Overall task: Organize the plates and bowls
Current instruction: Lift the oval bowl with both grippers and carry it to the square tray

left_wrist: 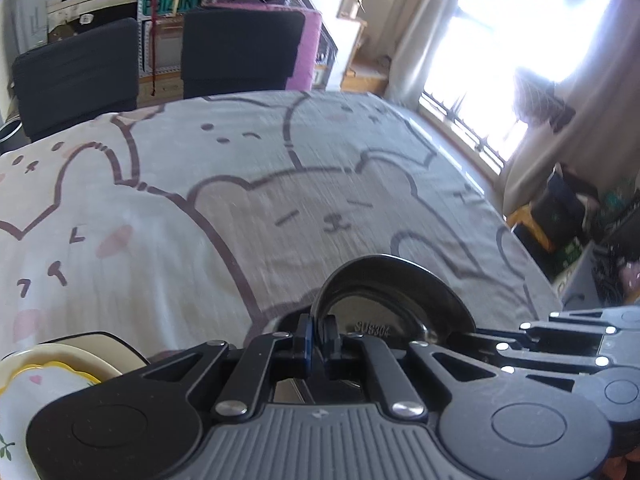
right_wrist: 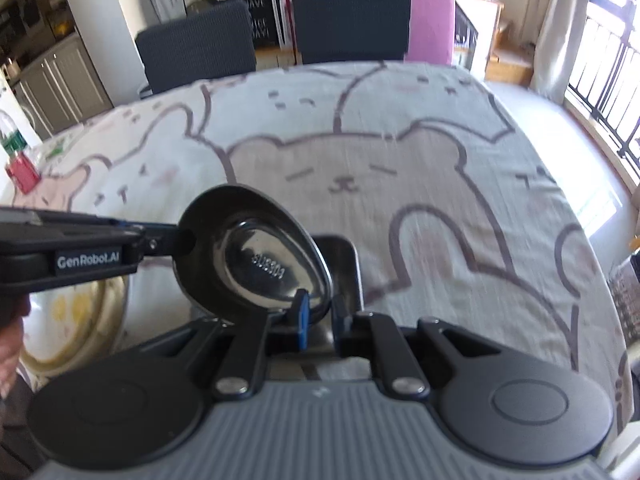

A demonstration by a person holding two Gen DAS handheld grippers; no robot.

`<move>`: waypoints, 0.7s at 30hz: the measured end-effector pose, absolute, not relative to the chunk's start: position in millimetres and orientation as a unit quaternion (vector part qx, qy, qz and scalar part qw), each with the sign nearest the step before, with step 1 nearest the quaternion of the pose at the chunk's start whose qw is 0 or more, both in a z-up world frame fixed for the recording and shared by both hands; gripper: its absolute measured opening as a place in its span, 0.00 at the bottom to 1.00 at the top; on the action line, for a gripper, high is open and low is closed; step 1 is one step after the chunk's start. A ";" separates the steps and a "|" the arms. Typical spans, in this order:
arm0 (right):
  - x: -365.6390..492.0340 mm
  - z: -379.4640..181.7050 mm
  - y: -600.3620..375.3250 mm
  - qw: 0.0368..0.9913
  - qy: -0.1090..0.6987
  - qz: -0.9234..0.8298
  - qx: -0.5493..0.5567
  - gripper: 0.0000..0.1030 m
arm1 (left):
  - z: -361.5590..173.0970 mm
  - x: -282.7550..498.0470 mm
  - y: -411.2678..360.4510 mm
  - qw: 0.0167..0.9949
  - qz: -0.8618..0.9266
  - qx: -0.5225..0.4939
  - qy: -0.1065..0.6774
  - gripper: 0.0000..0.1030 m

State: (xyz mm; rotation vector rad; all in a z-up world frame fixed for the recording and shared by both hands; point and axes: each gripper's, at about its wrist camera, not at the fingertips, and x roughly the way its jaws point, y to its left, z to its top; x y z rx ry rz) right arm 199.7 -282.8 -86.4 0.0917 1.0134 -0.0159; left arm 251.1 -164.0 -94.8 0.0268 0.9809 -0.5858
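Observation:
A round steel bowl [left_wrist: 384, 312] stamped on its base hangs tilted over the cartoon-print tablecloth [left_wrist: 240, 208]. My left gripper [left_wrist: 319, 334] is shut on its near rim. The same bowl [right_wrist: 256, 264] shows in the right wrist view, where the left gripper [right_wrist: 182, 240] pinches its left rim. My right gripper [right_wrist: 322, 320] is closed on the near rim, with one blue pad [right_wrist: 302, 316] inside the bowl and the other finger outside. The right gripper's linkage [left_wrist: 560, 340] reaches the bowl from the right. A square steel tray [right_wrist: 344, 252] lies just behind and under the bowl.
Cream plates with a yellow-edged dish [left_wrist: 52, 372] sit stacked at the near left. A pale plate [right_wrist: 72, 320] lies below the left gripper. Two dark chairs [right_wrist: 196, 44] stand at the table's far edge. A red-capped bottle [right_wrist: 18, 160] stands at the far left.

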 end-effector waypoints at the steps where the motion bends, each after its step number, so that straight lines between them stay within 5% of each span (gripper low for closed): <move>1: 200.6 -87.1 -278.9 0.871 0.489 -0.008 0.041 0.14 | -96.5 250.8 -165.6 0.840 -0.277 0.017 0.466 0.05; 21: 219.6 -113.4 -274.0 0.839 0.544 -0.002 0.027 0.14 | -120.7 260.7 -180.0 0.829 -0.270 0.053 0.486 0.06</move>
